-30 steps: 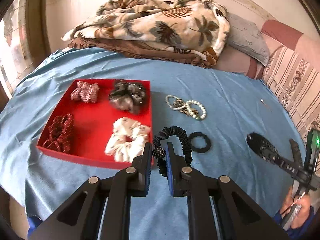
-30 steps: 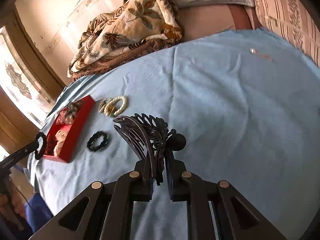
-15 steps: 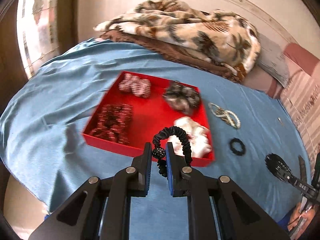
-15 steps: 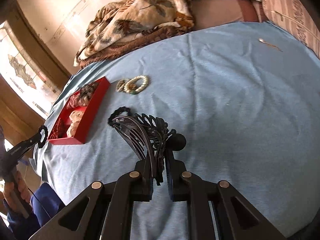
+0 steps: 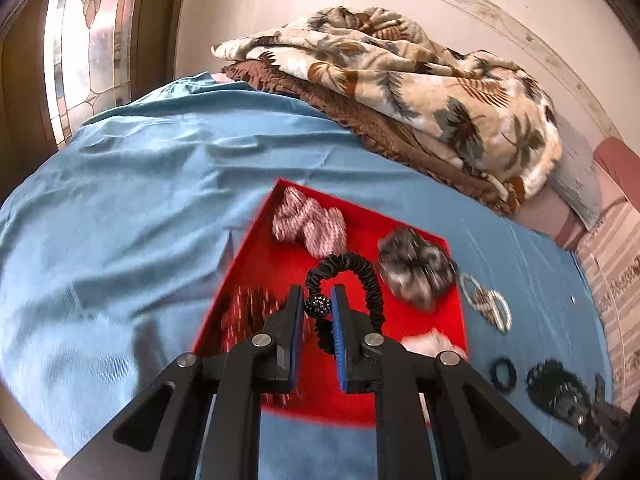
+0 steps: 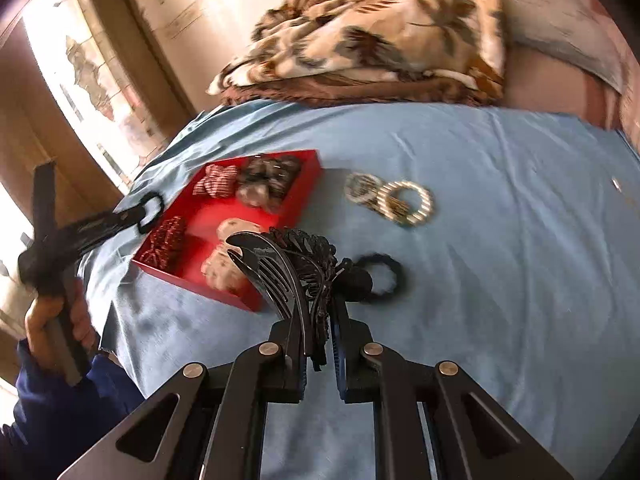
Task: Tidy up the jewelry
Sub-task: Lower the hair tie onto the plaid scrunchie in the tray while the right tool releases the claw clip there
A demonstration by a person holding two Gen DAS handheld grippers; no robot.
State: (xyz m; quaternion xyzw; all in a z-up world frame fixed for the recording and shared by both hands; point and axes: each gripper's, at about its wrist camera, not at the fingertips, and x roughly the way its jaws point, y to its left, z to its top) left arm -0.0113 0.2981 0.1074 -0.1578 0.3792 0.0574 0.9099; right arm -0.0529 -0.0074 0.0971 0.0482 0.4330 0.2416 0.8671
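Note:
My left gripper [image 5: 317, 306] is shut on a black beaded hair tie [image 5: 362, 276] and holds it above the red tray [image 5: 264, 256]. The tray holds a pink scrunchie [image 5: 310, 226], a grey scrunchie [image 5: 414, 266], a dark red one [image 5: 248, 314] and a white one [image 5: 430, 342]. My right gripper [image 6: 318, 326] is shut on a black hair claw clip [image 6: 280, 268], held above the blue sheet beside the tray [image 6: 308, 194]. Pearl bracelets [image 6: 390, 198] and a small black hair band [image 6: 386, 278] lie on the sheet right of the tray.
A folded leaf-print blanket [image 5: 420, 76] and a pillow [image 5: 576, 176] lie at the far side of the bed. A window [image 5: 88, 40] is at the left. The blue sheet [image 5: 120, 200] spreads left of the tray.
My left gripper has carried the hair tie leftward, from beside the tray to over its middle. My right gripper has moved toward the tray with the claw clip.

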